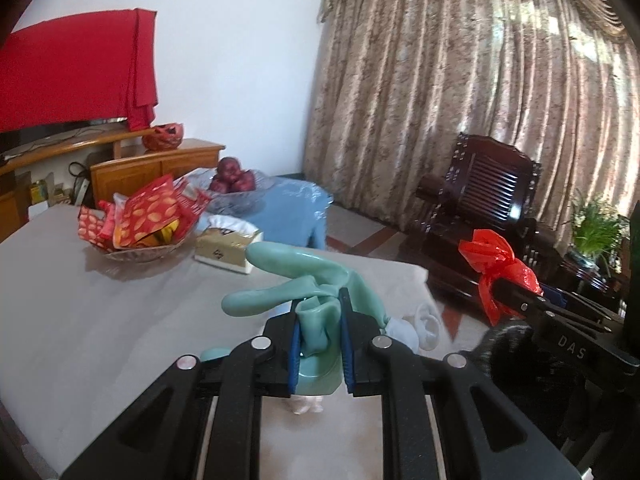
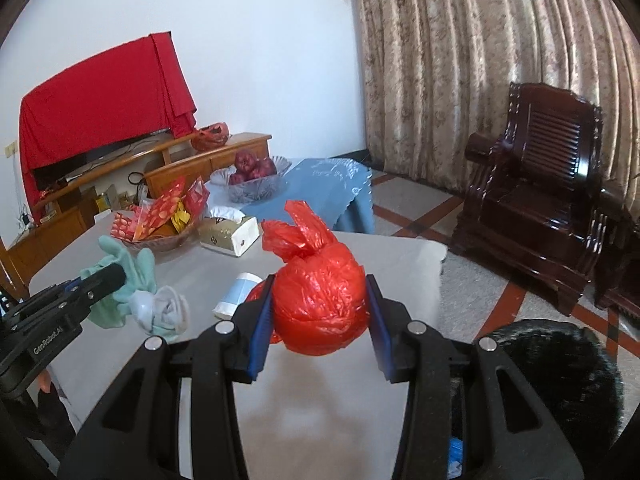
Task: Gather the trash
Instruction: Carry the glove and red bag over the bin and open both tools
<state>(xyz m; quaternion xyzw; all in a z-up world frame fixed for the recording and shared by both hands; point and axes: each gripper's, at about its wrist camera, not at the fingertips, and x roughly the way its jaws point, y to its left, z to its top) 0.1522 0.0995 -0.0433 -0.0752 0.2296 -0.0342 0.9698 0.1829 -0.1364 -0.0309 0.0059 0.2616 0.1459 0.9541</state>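
glove (image 1: 320, 296) cuff hidden between left gripper (image 1: 321, 346) fingers

left gripper (image 1: 320, 344): low middle of its own view, jaws squeezed tight on the green glove (image 1: 304, 280) | right gripper (image 2: 318, 316): low middle of its own view, jaws pressed on both sides of the red bag (image 2: 320, 300)
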